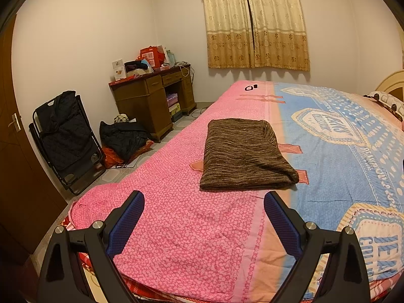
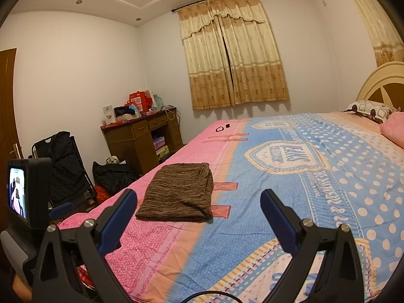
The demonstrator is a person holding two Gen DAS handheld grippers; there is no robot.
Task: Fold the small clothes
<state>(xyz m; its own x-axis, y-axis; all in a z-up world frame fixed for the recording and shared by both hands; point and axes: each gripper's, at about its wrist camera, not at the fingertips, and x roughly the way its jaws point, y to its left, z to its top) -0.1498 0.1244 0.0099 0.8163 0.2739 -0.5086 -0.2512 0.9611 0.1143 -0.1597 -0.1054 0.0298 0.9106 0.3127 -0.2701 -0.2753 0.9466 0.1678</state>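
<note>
Folded garment: brown knitted cloth, streaked, matt and coarse. Bedsheet: printed woven cloth, matt, lightly creased. Left gripper fingers: matt black plastic, blue textured pads, bright metal pins. Desk: brown wood, semi-gloss

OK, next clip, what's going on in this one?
A person holds a pair of tongs in each hand over a bed. A brown knit garment lies on the pink side of the bedspread, already folded into a neat rectangle. The left tongs and right tongs are both open, empty, and pulled back short of the garment, touching nothing.
</note>
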